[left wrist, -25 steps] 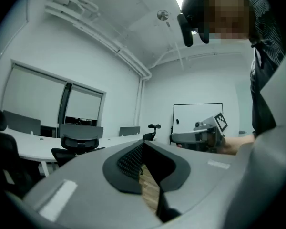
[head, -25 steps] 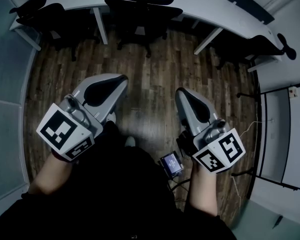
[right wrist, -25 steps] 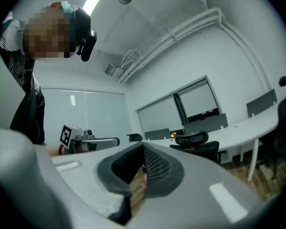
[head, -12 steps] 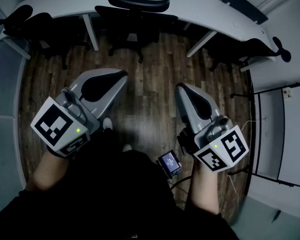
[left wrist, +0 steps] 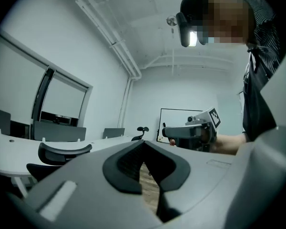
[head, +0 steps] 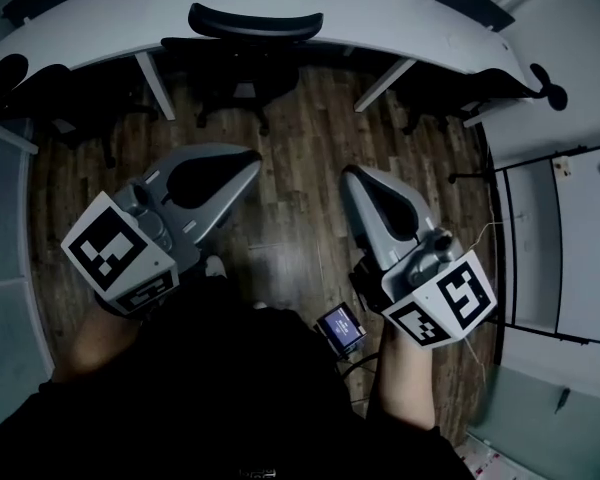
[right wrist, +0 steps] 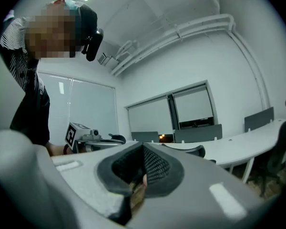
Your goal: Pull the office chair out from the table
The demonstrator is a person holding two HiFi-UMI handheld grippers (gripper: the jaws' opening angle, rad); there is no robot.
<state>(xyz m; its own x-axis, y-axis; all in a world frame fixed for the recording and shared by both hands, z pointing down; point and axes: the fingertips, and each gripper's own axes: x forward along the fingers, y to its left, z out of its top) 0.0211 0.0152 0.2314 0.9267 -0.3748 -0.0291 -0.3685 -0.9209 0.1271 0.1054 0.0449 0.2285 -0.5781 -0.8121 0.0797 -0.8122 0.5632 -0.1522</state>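
**Grippers.** Two handheld grippers were in view. The left gripper and the right gripper each had a smooth, grey, rounded plastic shell tapering to a blunt nose. Each carried one marker cube printed with black-and-white squares. In the left gripper view, the jaws of the left gripper were pressed together with nothing between them. The black pads were finely ribbed and formed a dark, shield-shaped recess. In the right gripper view, the jaws of the right gripper were likewise pressed together and empty, and their pads showed a mesh-like texture. Both grippers were held above the floor, well apart from the furniture.

**Task object.** The office chair was black, with a curved, crescent-shaped headrest. It stood tucked against the near edge of the table, with its seat under the top. Two slanted white legs flanked it.

**Surroundings.**
- The table had a smooth white top curved in a long arc.
- The floor was dark wood-grain planking.
- Three black chairs were counted along the table: the office chair at centre, one side chair at the left and another at the right.
- One small device with a lit screen sat near the person's lap.
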